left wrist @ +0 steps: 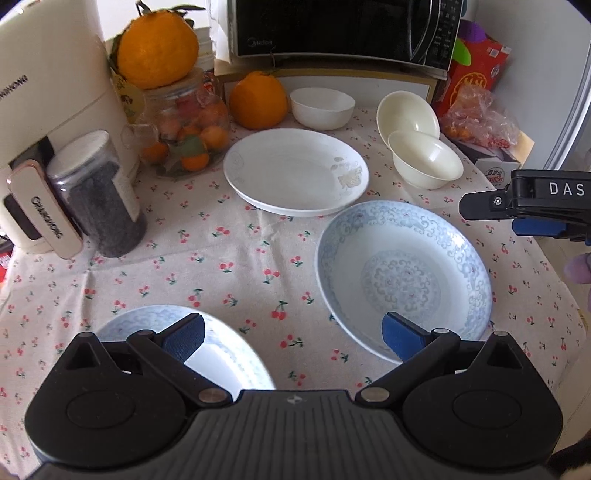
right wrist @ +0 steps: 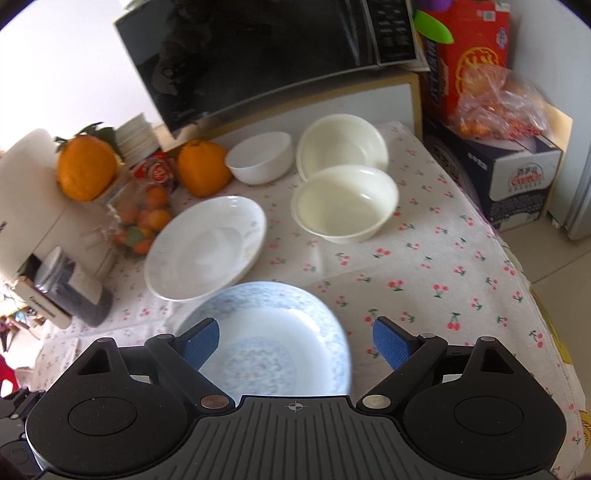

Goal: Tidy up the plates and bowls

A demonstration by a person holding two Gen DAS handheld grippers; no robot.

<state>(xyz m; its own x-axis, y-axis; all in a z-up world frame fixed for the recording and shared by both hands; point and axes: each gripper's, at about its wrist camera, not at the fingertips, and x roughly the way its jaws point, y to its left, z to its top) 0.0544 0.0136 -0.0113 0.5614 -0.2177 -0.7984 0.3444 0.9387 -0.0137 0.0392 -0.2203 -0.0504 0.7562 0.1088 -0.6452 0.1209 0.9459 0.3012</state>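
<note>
Two blue-patterned porcelain plates lie apart on the cherry-print tablecloth (left wrist: pixel 221 266), one lower left (left wrist: pixel 229 354), one right of centre (left wrist: pixel 406 273), likely awaiting stacking. Plain white plate (left wrist: pixel 295 170) above centre; three cream bowls upper right, scattered. Left gripper (left wrist: pixel 293 334) and right gripper (right wrist: pixel 295 338) both spread wide, gripping nothing, hovering over plates

Black microwave (left wrist: pixel 340 27), two oranges, glass jar of small citrus (left wrist: pixel 184 125), cherry-print tablecloth (left wrist: pixel 229 266).
</note>
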